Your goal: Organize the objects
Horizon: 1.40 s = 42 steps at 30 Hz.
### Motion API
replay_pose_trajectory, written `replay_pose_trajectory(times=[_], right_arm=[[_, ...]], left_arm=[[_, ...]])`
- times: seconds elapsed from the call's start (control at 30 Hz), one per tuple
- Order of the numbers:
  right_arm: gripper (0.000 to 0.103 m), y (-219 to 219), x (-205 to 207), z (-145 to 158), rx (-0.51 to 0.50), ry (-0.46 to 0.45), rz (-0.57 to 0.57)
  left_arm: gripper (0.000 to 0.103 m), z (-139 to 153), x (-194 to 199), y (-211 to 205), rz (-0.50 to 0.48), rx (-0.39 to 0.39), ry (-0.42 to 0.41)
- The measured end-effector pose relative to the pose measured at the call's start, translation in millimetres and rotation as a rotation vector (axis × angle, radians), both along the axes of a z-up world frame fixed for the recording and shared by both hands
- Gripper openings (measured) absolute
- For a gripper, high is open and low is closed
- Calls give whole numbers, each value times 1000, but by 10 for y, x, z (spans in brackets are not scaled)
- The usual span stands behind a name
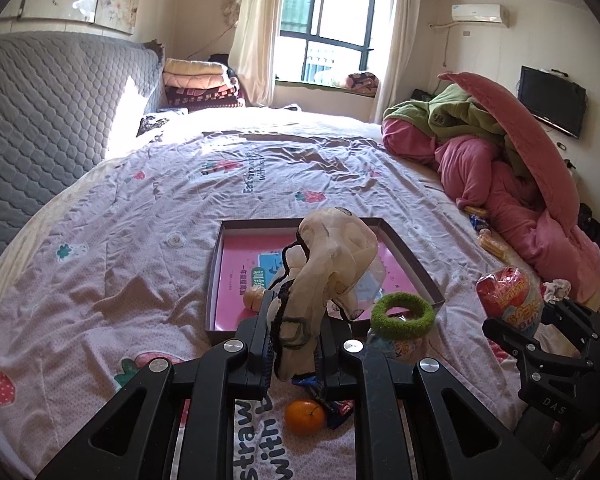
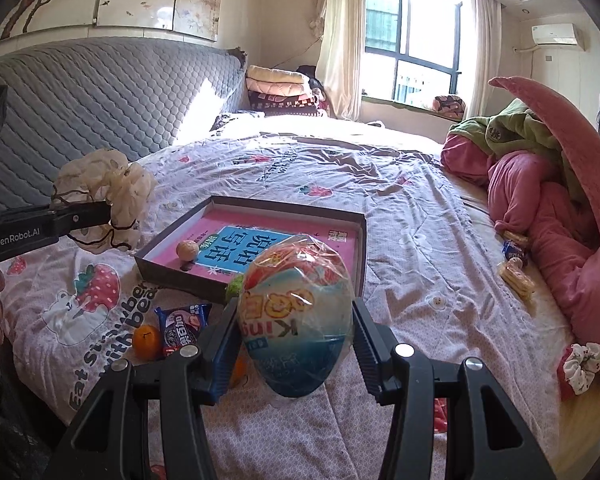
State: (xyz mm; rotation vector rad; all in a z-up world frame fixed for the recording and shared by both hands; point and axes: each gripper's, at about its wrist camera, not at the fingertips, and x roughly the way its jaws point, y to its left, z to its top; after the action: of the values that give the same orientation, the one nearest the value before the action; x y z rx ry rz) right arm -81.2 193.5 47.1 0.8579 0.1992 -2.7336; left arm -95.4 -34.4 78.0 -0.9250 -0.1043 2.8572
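Note:
My left gripper (image 1: pixel 300 320) is shut on a cream sheer scrunchie (image 1: pixel 336 248) with black trim, held up above the near edge of a shallow box tray (image 1: pixel 216 264) with a pink bottom. From the right wrist view this gripper (image 2: pixel 100 212) and its scrunchie (image 2: pixel 108 184) hang left of the tray (image 2: pixel 260 204). My right gripper (image 2: pixel 296 320) is shut on a large plastic-wrapped toy egg (image 2: pixel 296 280), lifted off the bed. In the left wrist view that egg (image 1: pixel 508 296) shows at the right. A small peach ball (image 2: pixel 188 250) lies in the tray.
A green fuzzy ring (image 1: pixel 402 316) rests at the tray's near right corner. An orange (image 1: pixel 305 416) and a blue snack packet (image 2: pixel 182 326) lie on the strawberry-print bedspread near me. A pink duvet pile (image 2: pixel 540 208), biscuit packets (image 2: pixel 516 276) and a floral scrunchie (image 2: pixel 582 364) are at the right.

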Motion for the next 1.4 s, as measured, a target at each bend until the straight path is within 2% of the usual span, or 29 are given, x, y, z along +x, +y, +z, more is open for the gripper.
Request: replay_pose_trajectory(times=[0.43, 0.83, 1.13, 1.4], right_arm=[[52, 29, -134, 350, -14, 10, 24], [52, -48, -351, 564, -1, 29, 52], [52, -49, -524, 652, 25, 44, 50], [52, -83, -607, 612, 25, 41, 61]], left_arm=[[16, 386, -32, 3, -18, -37, 33], [16, 631, -246, -54, -12, -45, 48], [16, 684, -368, -18, -23, -41, 60], [16, 615, -497, 14, -26, -40, 52]])
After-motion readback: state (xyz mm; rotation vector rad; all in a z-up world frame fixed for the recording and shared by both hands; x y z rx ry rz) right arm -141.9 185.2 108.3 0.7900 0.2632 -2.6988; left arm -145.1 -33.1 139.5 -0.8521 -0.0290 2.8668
